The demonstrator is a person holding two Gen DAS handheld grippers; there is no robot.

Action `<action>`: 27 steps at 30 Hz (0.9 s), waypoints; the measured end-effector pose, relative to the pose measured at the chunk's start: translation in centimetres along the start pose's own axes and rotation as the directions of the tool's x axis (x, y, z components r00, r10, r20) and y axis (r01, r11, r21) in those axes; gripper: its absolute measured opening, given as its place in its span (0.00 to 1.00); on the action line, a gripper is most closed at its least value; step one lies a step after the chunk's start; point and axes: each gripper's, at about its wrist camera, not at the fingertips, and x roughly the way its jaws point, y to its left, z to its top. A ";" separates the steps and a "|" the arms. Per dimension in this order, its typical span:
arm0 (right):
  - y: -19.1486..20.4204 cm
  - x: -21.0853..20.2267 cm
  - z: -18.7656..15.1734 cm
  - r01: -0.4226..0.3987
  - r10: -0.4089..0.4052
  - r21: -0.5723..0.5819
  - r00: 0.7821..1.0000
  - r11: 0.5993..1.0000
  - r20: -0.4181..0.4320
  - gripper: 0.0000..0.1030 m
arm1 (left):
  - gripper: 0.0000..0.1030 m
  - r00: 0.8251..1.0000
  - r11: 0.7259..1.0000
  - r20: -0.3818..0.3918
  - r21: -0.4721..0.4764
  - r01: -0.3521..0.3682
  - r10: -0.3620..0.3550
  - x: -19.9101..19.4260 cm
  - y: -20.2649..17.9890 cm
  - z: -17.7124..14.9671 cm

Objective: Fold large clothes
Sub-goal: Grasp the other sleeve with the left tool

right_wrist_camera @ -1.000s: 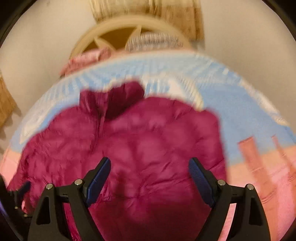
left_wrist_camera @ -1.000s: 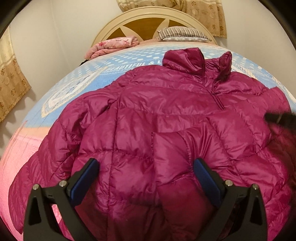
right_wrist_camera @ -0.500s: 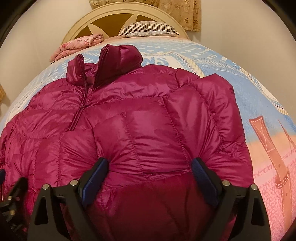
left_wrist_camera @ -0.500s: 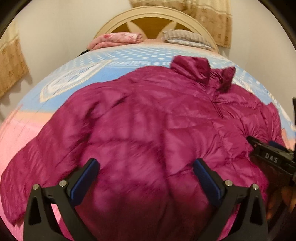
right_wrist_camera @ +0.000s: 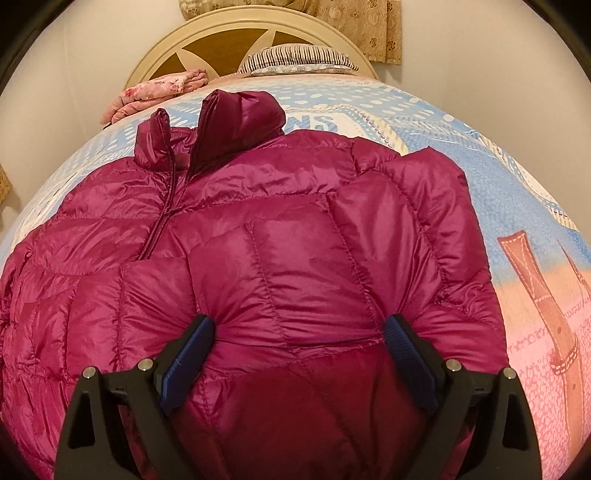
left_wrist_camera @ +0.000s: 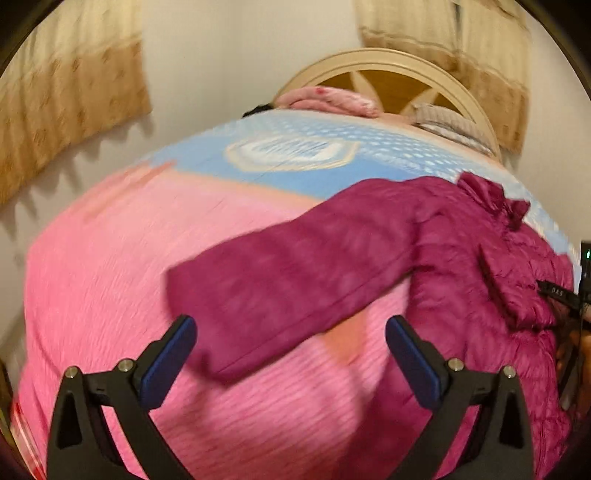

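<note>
Plainly, my left tongs (left_wrist_camera: 290,345) stood wide open with nothing between the blue pads, hanging over the outstretched sleeve (left_wrist_camera: 295,280) of the magenta quilted down jacket (right_wrist_camera: 258,258). That sleeve lay flat on the pink half of the bedspread (left_wrist_camera: 110,277), its cuff towards eight o'clock in the left view, which was blurred. I judged the sleeve fold to be the step in hand: grip near the cuff, take only the sleeve layer, and carry it across the chest without dragging the slippery body along.

My right tongs (right_wrist_camera: 299,347) were also spread wide, pads pressed into the puffy shell on either side of a bulging panel, not closed on it; the cloth puckered at each pad. I judged that arm was best used to pin the body while the left folded. The jacket lay front up, collar (right_wrist_camera: 221,125) at twelve o'clock, zip partly open.

Further off, a cream arched wooden headboard (right_wrist_camera: 229,29), a folded pink floral blanket (right_wrist_camera: 162,88), a striped pillow (right_wrist_camera: 295,59) and tan patterned curtains (left_wrist_camera: 62,122) stood against pale walls.
</note>
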 end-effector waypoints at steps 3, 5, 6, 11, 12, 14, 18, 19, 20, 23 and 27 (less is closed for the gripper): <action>-0.2 -0.2 -0.1 -0.013 0.013 0.010 1.000 1.000 0.008 0.91 | 1.00 0.998 0.994 -0.033 -0.103 0.045 -0.049 0.1 3.5 -1.5; -0.3 -0.3 -0.1 -0.017 0.017 0.013 1.000 1.000 0.011 0.92 | 1.00 0.995 0.983 -0.027 -0.163 0.085 -0.091 0.0 5.1 -2.1; -0.3 -0.3 -0.1 -0.018 0.018 0.013 1.000 1.000 0.013 0.92 | 1.00 0.992 0.973 -0.021 -0.199 0.119 -0.126 0.1 5.8 -2.3; -0.6 -0.5 -0.3 -0.033 0.033 0.025 0.999 0.999 0.023 0.92 | 0.99 0.960 0.908 0.004 -0.323 0.266 -0.279 1.3 7.2 -2.5; -0.7 -0.5 -0.3 -0.039 0.038 0.028 0.999 0.999 0.026 0.92 | 0.99 0.954 0.897 0.005 -0.340 0.283 -0.299 1.6 7.3 -2.4; -0.8 -0.6 -0.3 -0.048 0.047 0.035 0.998 0.998 0.031 0.92 | 0.98 0.945 0.876 0.000 -0.375 0.304 -0.328 2.7 7.4 -2.4; -0.9 -0.7 -0.3 -0.056 0.054 0.040 0.998 0.998 0.036 0.92 | 0.95 0.933 0.844 -0.003 -0.428 0.323 -0.359 4.5 8.1 -2.1; -1.0 -0.7 -0.3 -0.057 0.055 0.041 0.998 0.998 0.036 0.92 | 0.95 0.934 0.845 0.004 -0.425 0.325 -0.357 4.7 8.0 -2.0; -1.0 -0.7 -0.4 -0.057 0.056 0.041 0.998 0.997 0.036 0.92 | 0.94 0.934 0.847 0.006 -0.419 0.327 -0.358 4.7 7.9 -1.9; -1.0 -0.7 -0.4 -0.056 0.055 0.040 0.998 0.998 0.036 0.92 | 0.76 0.934 0.865 -0.009 -0.379 0.328 -0.358 5.3 7.5 -1.6; -1.1 -0.7 -0.3 -0.059 0.057 0.042 0.998 0.997 0.037 0.92 | 0.25 0.940 0.893 -0.045 -0.333 0.304 -0.338 5.9 7.6 -1.3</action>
